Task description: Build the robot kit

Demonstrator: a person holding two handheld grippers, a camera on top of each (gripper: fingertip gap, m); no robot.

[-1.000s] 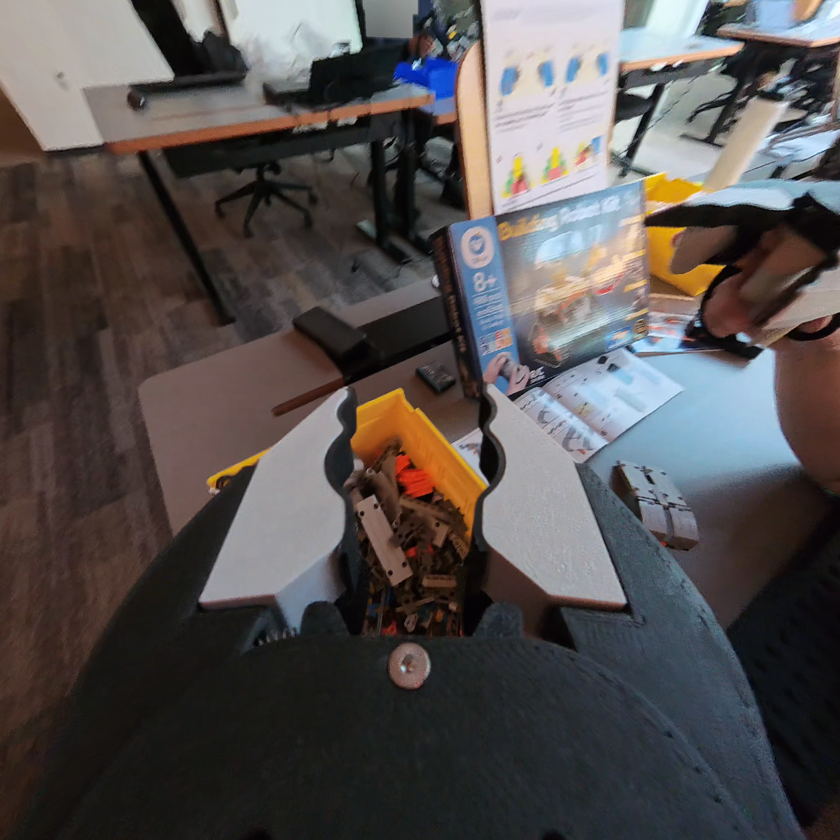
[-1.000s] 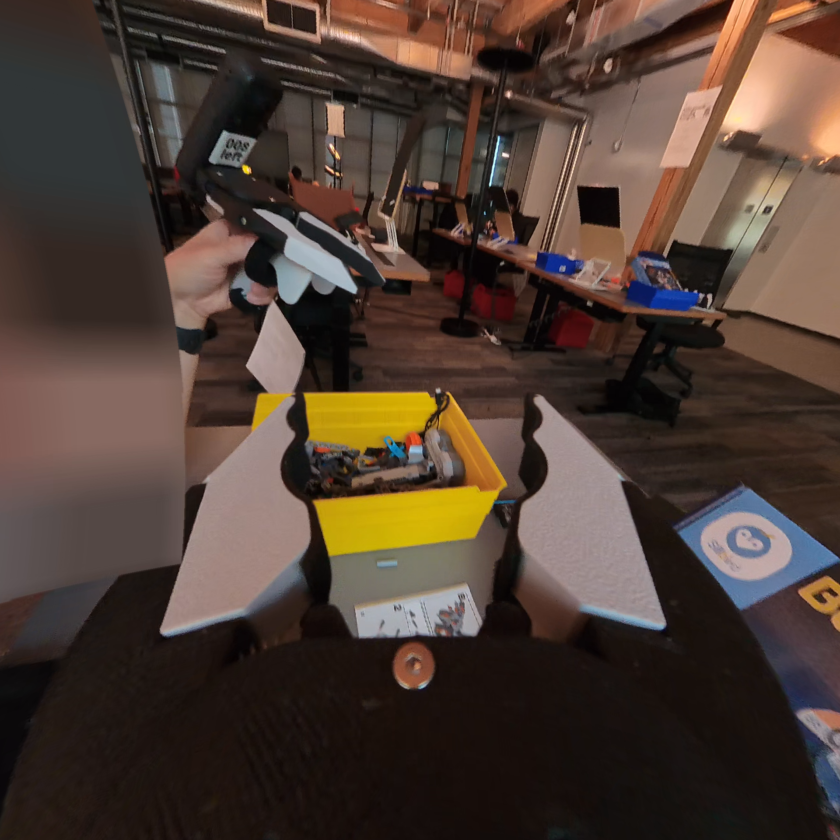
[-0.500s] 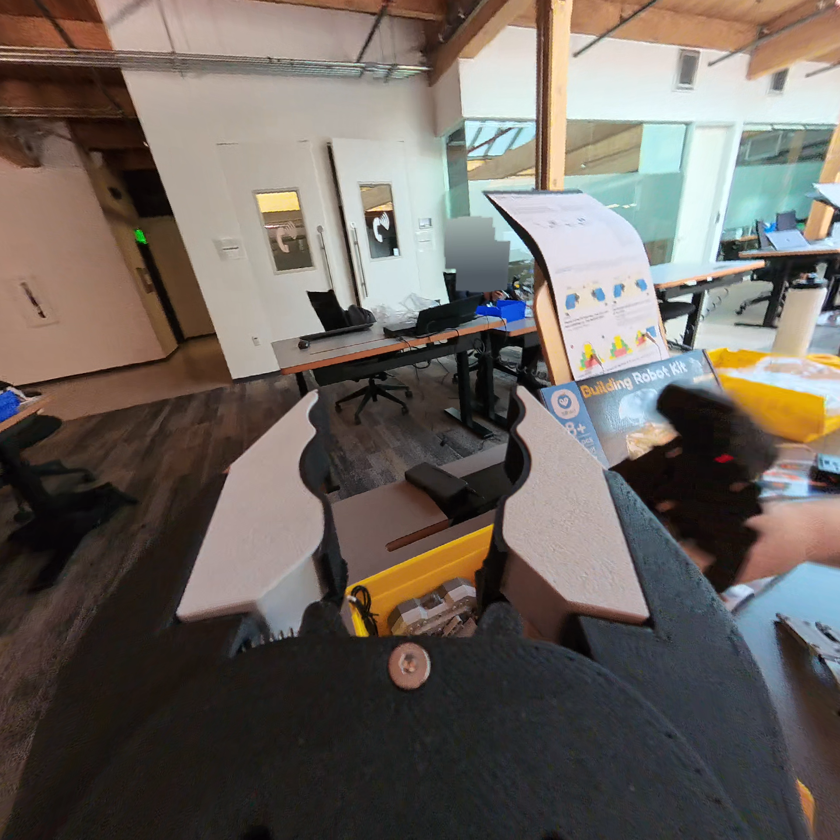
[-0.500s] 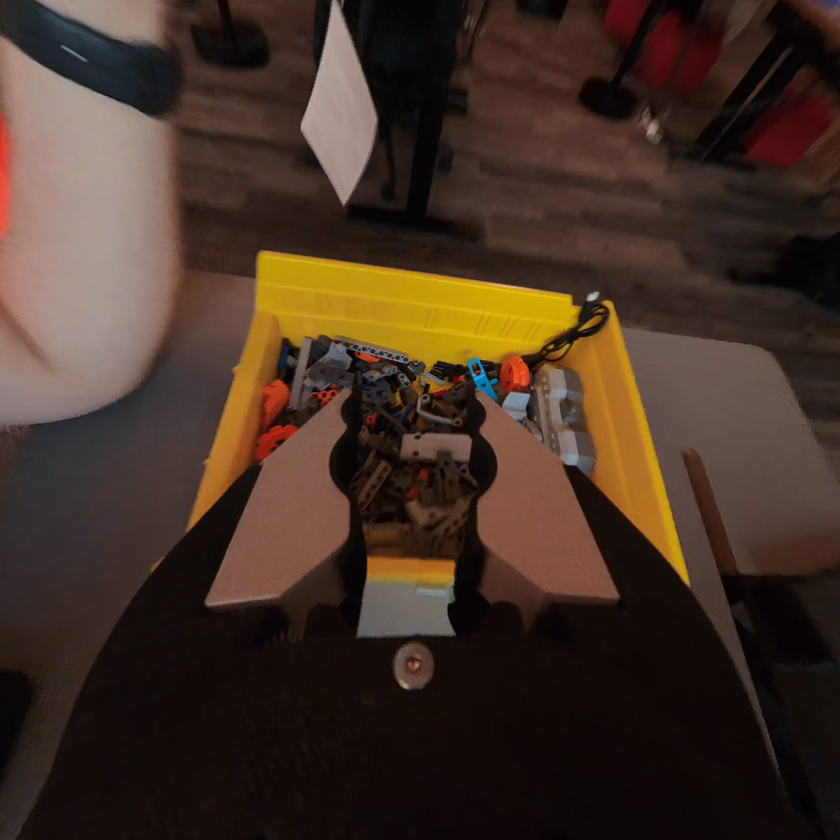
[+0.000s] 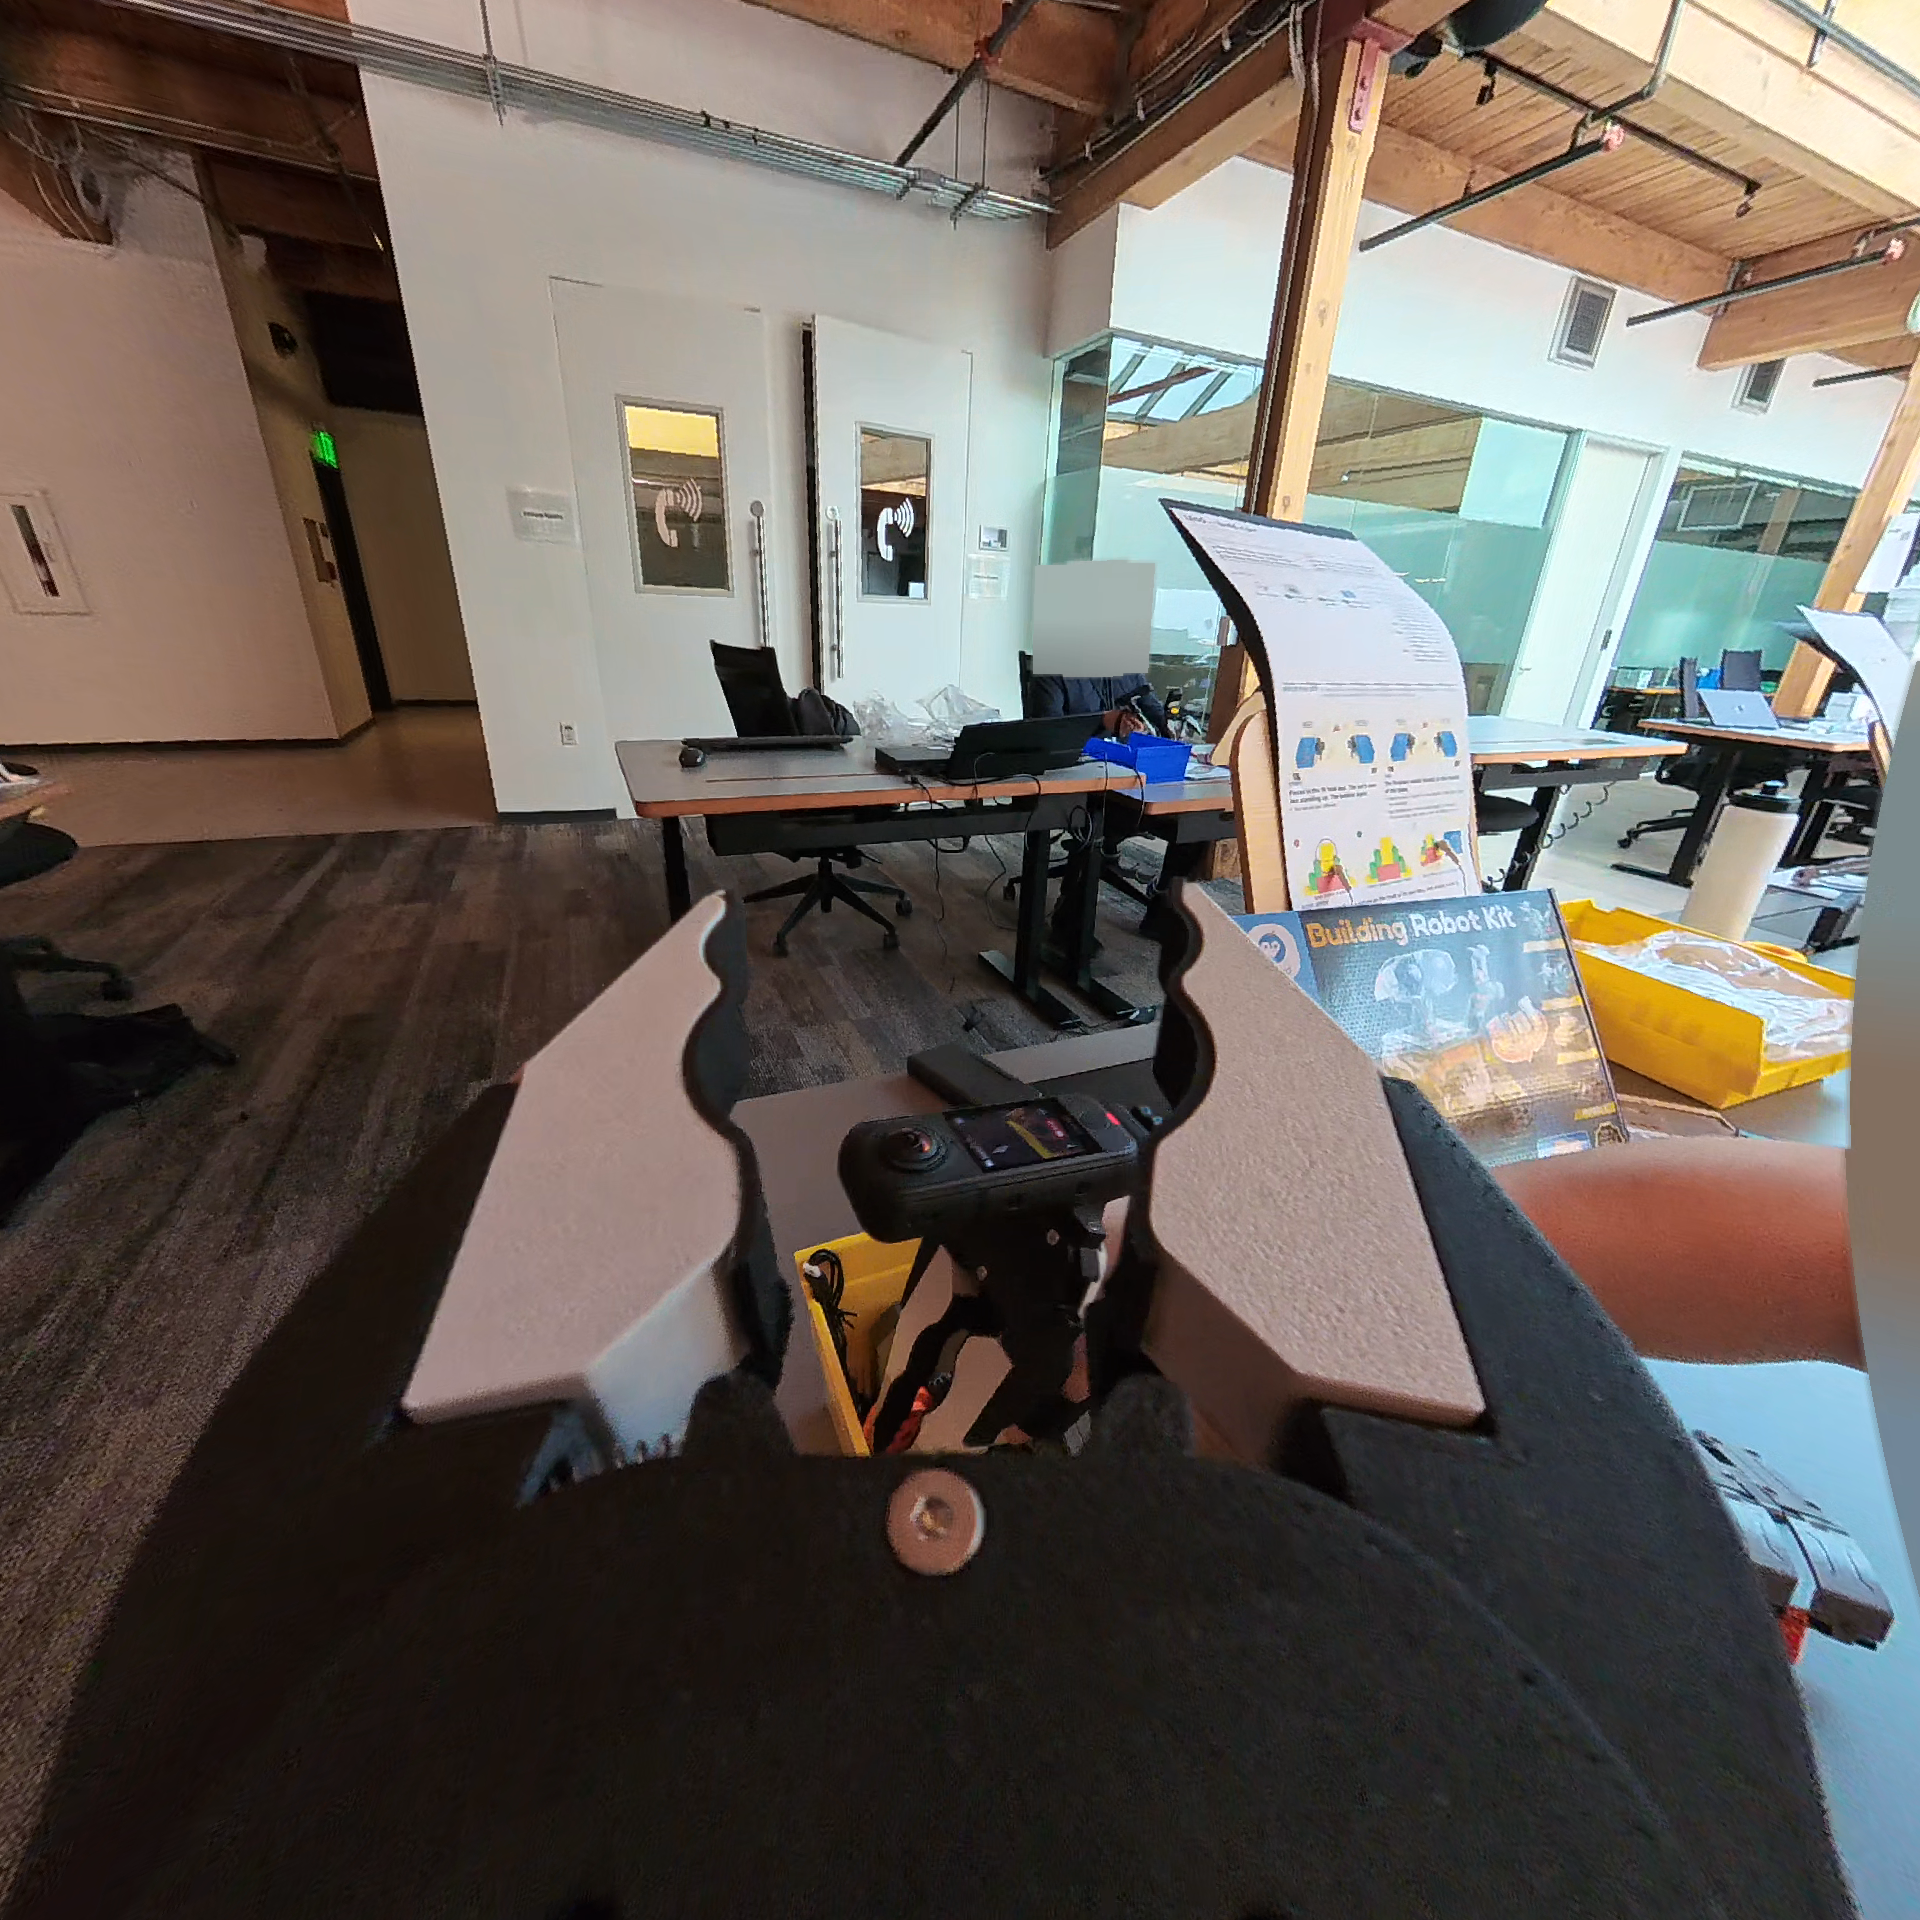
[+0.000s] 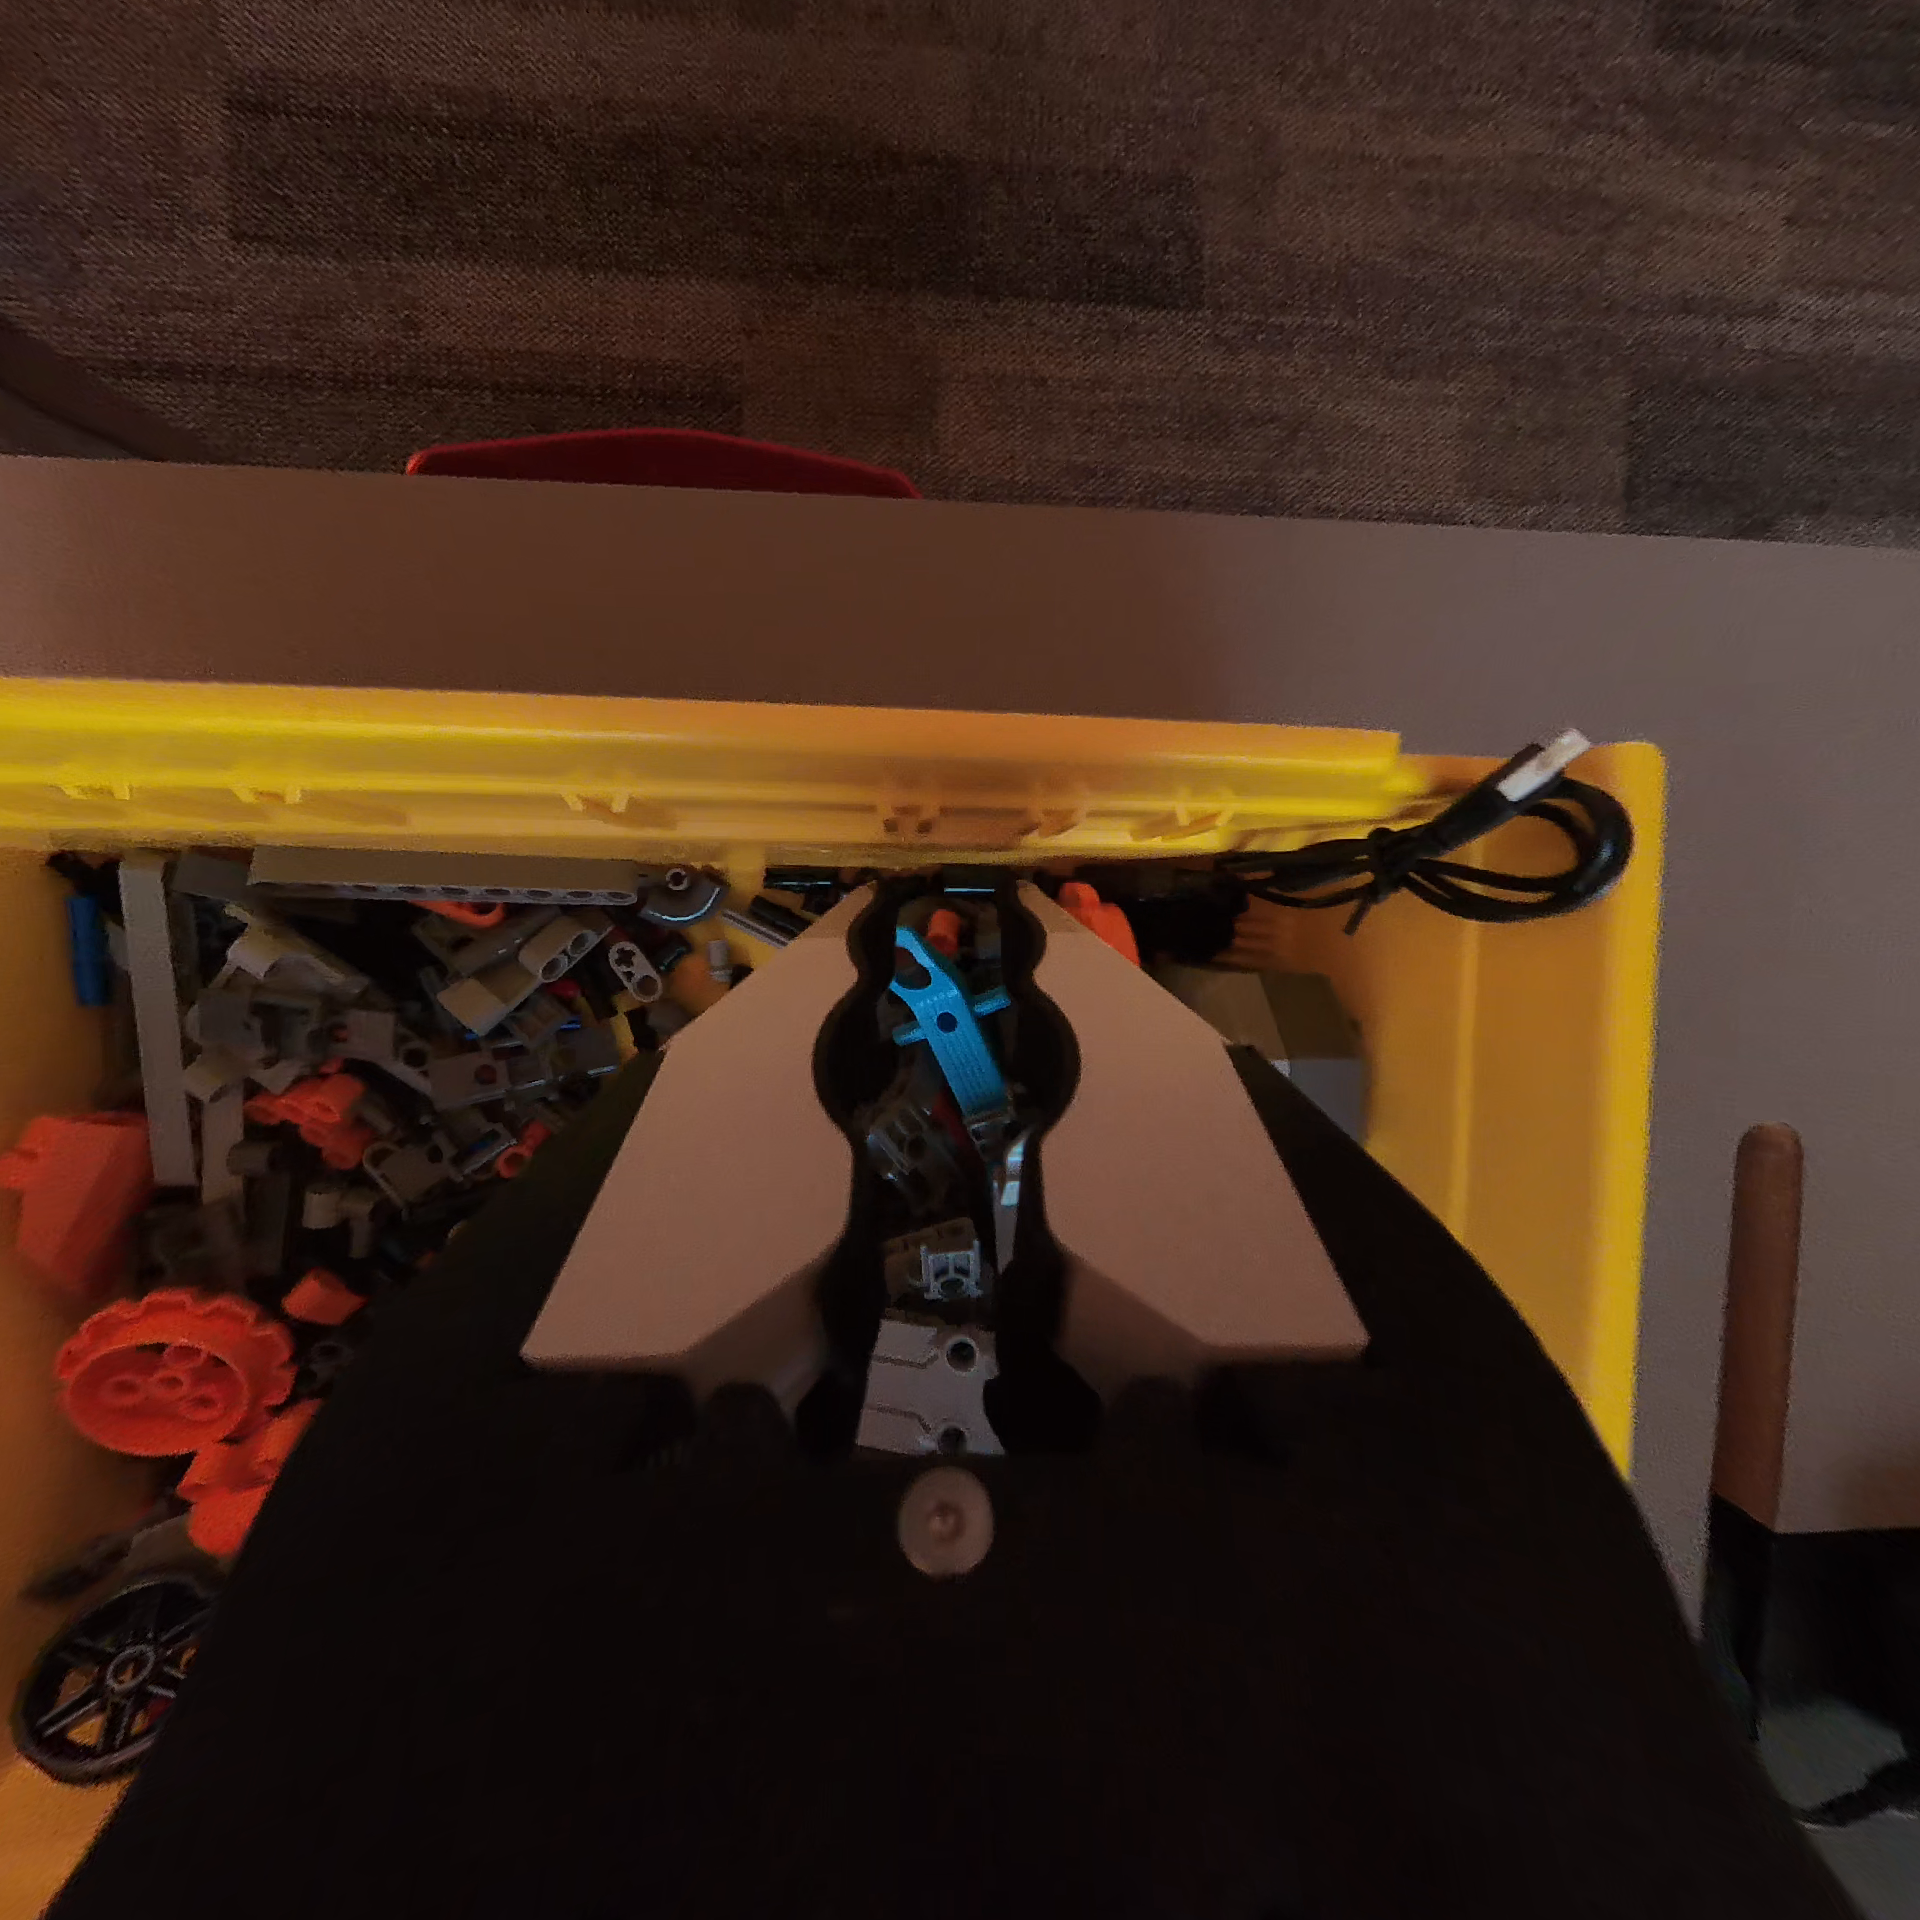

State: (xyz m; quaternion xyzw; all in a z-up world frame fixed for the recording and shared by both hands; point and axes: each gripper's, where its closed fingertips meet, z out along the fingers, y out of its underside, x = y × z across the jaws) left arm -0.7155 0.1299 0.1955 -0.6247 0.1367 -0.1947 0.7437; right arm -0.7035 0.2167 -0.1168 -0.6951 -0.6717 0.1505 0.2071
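My right gripper [image 6: 943, 899] is down inside a yellow bin [image 6: 727, 769] of loose building parts. Its jaws are nearly together around a blue beam piece [image 6: 951, 1039] near the bin's far wall. My left gripper [image 5: 951, 914] is open and empty, held up and level above the table. Between its fingers I see the right gripper's camera [image 5: 987, 1158] and a corner of the same bin [image 5: 826, 1340]. A forearm [image 5: 1662, 1247] reaches in from the right.
A black cable [image 6: 1507, 852] lies in the bin's far right corner; an orange wheel [image 6: 166, 1382] and a black wheel [image 6: 104, 1683] lie at its left. A wooden rod [image 6: 1761, 1299] lies right of the bin. A kit box [image 5: 1455, 1018], a second yellow bin [image 5: 1662, 1029] and a grey block assembly [image 5: 1797, 1558] are on the table. Tip to tip, the grippers are about 30 cm apart. To reach the orange wheel [image 6: 166, 1382] in a straight line is about 20 cm for my right fingers, about 35 cm for my left.
My right gripper has tipped down, dropped into the bin and narrowed its jaws around the blue piece. My left gripper has lifted from the bin to look level across the room.
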